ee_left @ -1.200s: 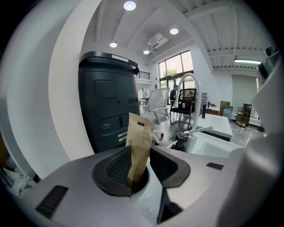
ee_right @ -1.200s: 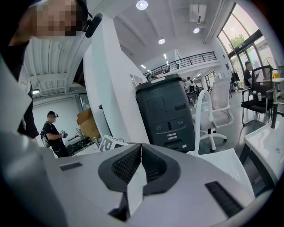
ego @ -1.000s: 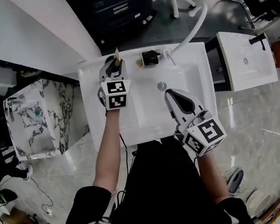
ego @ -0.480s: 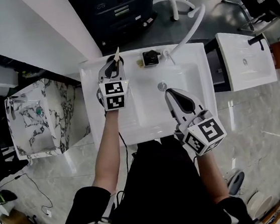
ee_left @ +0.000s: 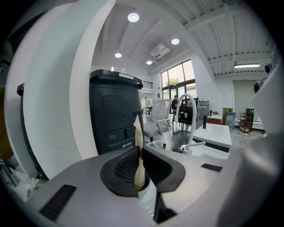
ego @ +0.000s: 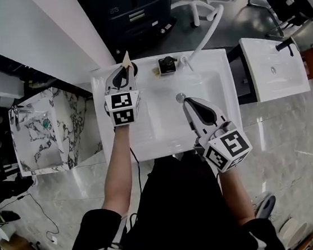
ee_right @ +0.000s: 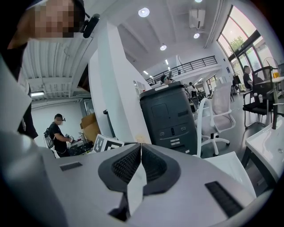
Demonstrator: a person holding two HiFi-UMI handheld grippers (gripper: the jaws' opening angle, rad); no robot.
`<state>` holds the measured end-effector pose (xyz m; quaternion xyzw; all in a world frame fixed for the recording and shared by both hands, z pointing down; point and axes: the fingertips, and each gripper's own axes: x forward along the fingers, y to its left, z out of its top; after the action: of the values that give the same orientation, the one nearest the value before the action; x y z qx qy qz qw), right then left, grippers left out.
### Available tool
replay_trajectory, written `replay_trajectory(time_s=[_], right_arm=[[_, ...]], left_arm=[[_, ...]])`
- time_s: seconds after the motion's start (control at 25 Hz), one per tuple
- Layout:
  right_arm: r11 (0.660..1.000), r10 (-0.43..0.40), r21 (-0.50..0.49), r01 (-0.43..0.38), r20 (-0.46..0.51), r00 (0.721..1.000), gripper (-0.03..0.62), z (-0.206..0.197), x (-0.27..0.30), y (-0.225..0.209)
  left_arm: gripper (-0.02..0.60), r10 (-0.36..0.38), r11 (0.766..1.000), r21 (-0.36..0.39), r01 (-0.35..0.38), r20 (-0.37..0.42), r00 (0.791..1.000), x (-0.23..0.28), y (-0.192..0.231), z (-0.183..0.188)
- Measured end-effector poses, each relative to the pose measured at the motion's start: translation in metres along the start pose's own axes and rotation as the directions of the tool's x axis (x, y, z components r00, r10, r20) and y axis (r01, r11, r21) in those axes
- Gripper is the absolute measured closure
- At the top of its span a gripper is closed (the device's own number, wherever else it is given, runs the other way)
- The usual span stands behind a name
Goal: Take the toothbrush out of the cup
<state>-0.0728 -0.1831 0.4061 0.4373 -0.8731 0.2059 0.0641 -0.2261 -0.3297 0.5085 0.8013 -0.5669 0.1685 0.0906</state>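
Note:
A pale wooden toothbrush [ego: 125, 57] stands upright at the back left corner of the white sink [ego: 169, 134]. My left gripper [ego: 123, 73] is shut on its handle. In the left gripper view the toothbrush [ee_left: 138, 133] rises from between the black pads [ee_left: 126, 166], which have just been closing on it. The cup is hidden under that gripper in the head view. My right gripper [ego: 191, 106] hangs over the right half of the basin. Its jaws are shut with nothing between them, as the right gripper view [ee_right: 141, 150] shows.
A black faucet [ego: 167, 64] sits at the sink's back edge, with the drain [ego: 180, 96] just in front of it. A white hose [ego: 208, 29] arcs behind. A marble-patterned cabinet [ego: 46, 129] stands to the left, and another white basin [ego: 274, 67] to the right.
The left gripper has risen a little with the toothbrush pinched in it, and the brush tip now stands higher over the sink corner. The right gripper has stayed where it was.

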Motion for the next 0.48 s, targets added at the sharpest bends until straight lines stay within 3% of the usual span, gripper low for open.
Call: replay_trajectory(time_s=[0.24, 0.48], right_arm=[[0.999, 0.038, -0.003, -0.038, 0.041, 0.998, 0.562, 0.011, -0.015, -0.001], [0.995, 0.099, -0.004, -0.099, 0.065, 0.993, 0.562, 0.019, -0.046, -0.007]], left_arm=[[0.545, 0.032, 0.999, 0.016, -0.033, 0.059, 0.998, -0.025, -0.004, 0.028], [0.545, 0.112, 0.992, 0.037, -0.118, 0.135, 0.984, -0.064, -0.020, 0.063]])
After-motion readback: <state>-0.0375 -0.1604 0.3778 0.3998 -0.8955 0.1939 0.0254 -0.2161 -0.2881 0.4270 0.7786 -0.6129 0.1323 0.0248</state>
